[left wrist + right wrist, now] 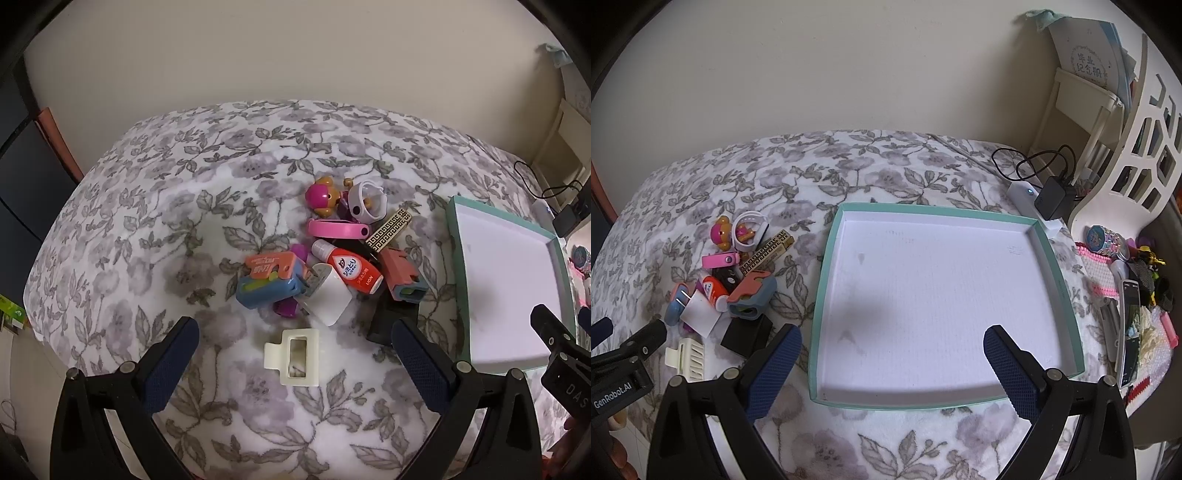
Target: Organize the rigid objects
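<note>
A pile of small rigid objects lies on the floral blanket [147, 221]: a cream hair claw [291, 356], a white charger plug [330, 297], a red-and-white bottle [354, 271], a blue-and-orange case [271, 282], a pink band [338, 229], a pink-hatted toy figure [323, 195] and a gold patterned bar [389, 230]. My left gripper [295, 332] is open, hovering just above the hair claw. My right gripper [892, 343] is open and empty over the teal-rimmed white tray [827, 258]. The pile shows left of the tray in the right wrist view [738, 280].
A black box [388, 321] sits at the pile's near right edge. A power strip with black charger [1052, 195] and cables lies behind the tray. Clutter including a phone [1128, 332] lines the right side. A white carved headboard [1137, 140] stands at right.
</note>
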`<state>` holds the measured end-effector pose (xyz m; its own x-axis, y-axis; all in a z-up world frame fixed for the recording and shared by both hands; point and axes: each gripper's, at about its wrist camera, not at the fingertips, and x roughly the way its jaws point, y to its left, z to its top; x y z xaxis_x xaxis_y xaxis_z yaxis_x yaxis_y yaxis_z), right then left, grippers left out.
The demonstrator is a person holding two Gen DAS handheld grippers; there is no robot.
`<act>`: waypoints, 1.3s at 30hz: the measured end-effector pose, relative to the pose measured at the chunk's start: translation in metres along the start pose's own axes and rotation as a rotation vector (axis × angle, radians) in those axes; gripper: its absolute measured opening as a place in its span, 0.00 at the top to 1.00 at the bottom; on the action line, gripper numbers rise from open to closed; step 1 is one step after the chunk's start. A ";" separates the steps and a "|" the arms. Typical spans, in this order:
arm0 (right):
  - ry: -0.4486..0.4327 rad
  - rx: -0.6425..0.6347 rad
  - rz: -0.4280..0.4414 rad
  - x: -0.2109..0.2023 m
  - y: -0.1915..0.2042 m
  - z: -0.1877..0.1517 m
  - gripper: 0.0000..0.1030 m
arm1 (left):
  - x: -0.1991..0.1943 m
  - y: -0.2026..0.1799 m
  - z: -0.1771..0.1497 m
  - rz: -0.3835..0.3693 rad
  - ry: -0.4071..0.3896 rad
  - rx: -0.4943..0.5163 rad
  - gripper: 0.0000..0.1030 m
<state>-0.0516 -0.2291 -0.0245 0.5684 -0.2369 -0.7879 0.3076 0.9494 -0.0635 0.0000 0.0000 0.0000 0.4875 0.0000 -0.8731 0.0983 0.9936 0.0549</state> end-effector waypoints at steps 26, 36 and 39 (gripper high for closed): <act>0.000 -0.003 -0.002 0.001 0.001 0.000 0.02 | 0.001 0.002 0.001 0.007 -0.004 -0.010 0.00; 0.001 -0.004 -0.002 0.001 0.001 0.001 0.02 | 0.002 0.004 0.001 -0.006 -0.018 -0.040 0.00; 0.002 -0.004 -0.001 0.001 0.002 0.000 0.02 | 0.002 0.004 0.001 -0.013 -0.042 -0.051 0.00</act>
<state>-0.0503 -0.2279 -0.0253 0.5669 -0.2374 -0.7888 0.3047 0.9501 -0.0669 0.0024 0.0040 -0.0010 0.5227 -0.0171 -0.8523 0.0610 0.9980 0.0174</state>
